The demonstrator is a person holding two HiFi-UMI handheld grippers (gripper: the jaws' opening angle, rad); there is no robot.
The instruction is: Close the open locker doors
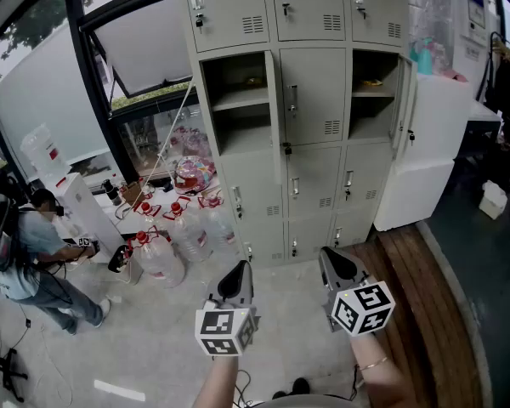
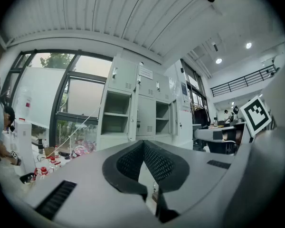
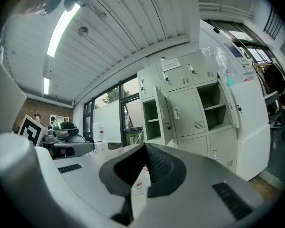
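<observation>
Here's the grey locker bank (image 1: 314,185) filling the upper middle of the head view, and the count is easy: two doors hang open, every other door in sight sits flush. The left open compartment (image 1: 238,100) is in the second row, upper centre-left, its shelf bare apart from something small at the back; its door (image 1: 275,100) swings out on the compartment's right side and shows almost edge-on. The right open compartment (image 1: 372,92) is level with it at the upper right, and its door (image 1: 405,100) stands out toward the white wall beside the lockers. So by my reading nothing is under way on either one, and both closings are left to do. Down at the bottom centre, well apart from the lockers, the left gripper (image 1: 240,270) and the right gripper (image 1: 330,257) point level at the bank, each with its fingers pressed together on nothing, neither touching a door. The approach comes first, then two pushes.
</observation>
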